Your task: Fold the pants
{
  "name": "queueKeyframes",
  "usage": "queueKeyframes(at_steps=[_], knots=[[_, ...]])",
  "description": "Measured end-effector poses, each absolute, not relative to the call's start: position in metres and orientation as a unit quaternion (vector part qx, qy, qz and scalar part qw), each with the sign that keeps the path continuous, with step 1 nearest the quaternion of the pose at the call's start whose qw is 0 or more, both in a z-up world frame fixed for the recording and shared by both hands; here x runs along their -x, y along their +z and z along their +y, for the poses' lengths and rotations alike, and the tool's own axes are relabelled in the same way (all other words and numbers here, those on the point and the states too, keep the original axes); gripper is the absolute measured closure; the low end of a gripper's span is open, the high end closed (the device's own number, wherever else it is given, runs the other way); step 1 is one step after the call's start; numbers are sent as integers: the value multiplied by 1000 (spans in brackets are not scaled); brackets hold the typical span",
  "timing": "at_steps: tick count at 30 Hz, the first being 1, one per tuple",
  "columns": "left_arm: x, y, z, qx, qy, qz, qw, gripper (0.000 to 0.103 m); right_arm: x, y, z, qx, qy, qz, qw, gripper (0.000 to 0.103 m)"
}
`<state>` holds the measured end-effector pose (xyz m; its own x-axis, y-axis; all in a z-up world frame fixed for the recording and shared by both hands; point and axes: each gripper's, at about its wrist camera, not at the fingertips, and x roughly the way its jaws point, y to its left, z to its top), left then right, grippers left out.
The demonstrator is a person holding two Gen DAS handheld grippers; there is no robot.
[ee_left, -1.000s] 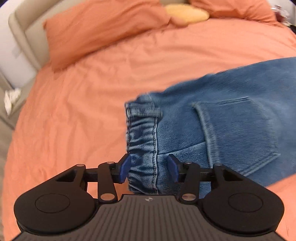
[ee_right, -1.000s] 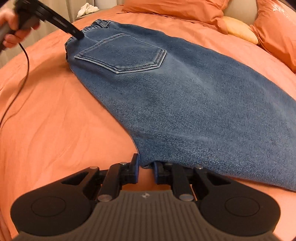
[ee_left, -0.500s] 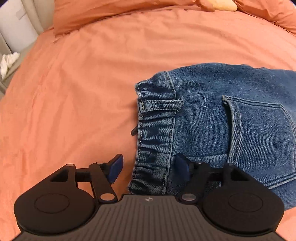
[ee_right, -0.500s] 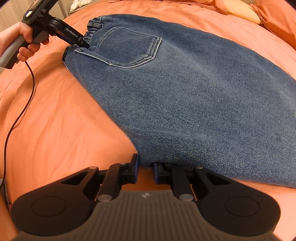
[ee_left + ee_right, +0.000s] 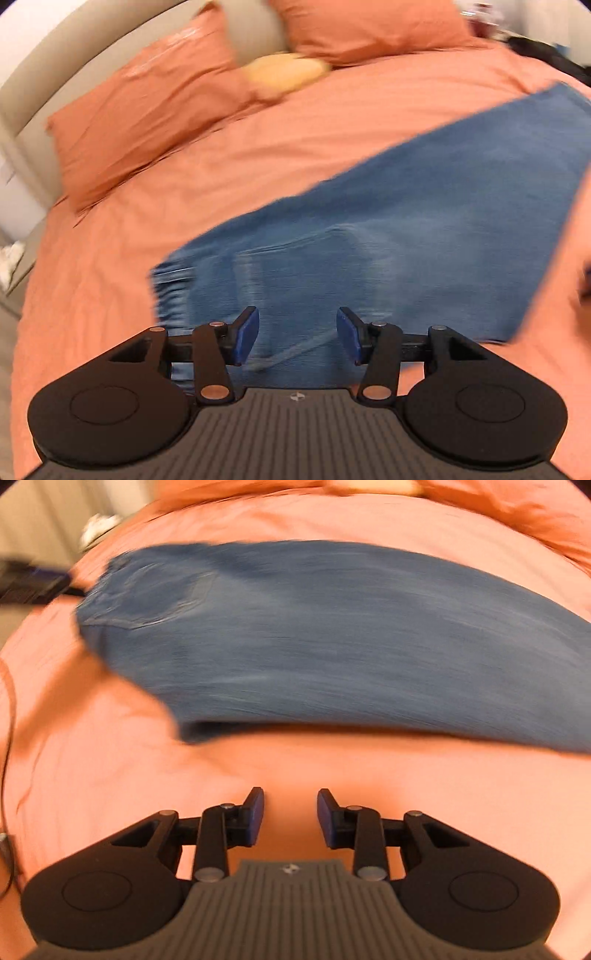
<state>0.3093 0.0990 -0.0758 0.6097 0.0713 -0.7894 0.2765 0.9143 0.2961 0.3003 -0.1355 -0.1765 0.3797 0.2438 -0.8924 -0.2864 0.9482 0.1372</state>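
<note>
I see the jeans (image 5: pixel 424 229) lying flat across the orange bed (image 5: pixel 110 295), doubled lengthwise, back pocket up; both views are smeared, so the seams are hard to read. From my left claw (image 5: pixel 297 338) the waistband sits at the near left and the legs run off to the far right. Its jaws have just been narrowing yet stand apart over the denim, gripping nothing. My right claw (image 5: pixel 290 818) has just been opening; its 2 pads are parted over bare sheet, with the jeans' near edge well beyond them. 2 pillows (image 5: pixel 147 110) lie at the far end. Open sheet borders the jeans near and left.
</note>
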Motion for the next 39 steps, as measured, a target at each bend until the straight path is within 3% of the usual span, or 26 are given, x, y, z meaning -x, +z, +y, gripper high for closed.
queueKeyframes(at_steps=[7,14,17,27,29,31,32,33,39], knots=[[-311,-109,29,-219,-80,462,856,45,-302,-151,-309,-65,21,521,851,74],[-347,-129,8,-217,-62,492,841,45,-335,-136,-474,-120,-99,494,856,74],[-369,-137,3,-210,-52,512,831,45,-356,-135,-530,-171,-123,476,854,65],[-404,-163,-13,-230,-29,535,813,45,-410,-185,-595,-307,-105,449,832,64],[-408,-167,-15,-236,-27,537,809,45,-416,-193,-597,-325,-98,447,828,75],[-410,-169,-17,-240,-25,537,808,45,-417,-193,-595,-321,-94,447,829,77],[-410,-170,-18,-242,-23,537,808,45,-418,-191,-594,-314,-90,446,833,87],[-411,-171,-20,-246,-23,536,807,45,-419,-185,-591,-305,-87,444,838,89],[-410,-173,-20,-237,-13,539,808,46,-438,-126,-556,-186,-88,431,879,95]])
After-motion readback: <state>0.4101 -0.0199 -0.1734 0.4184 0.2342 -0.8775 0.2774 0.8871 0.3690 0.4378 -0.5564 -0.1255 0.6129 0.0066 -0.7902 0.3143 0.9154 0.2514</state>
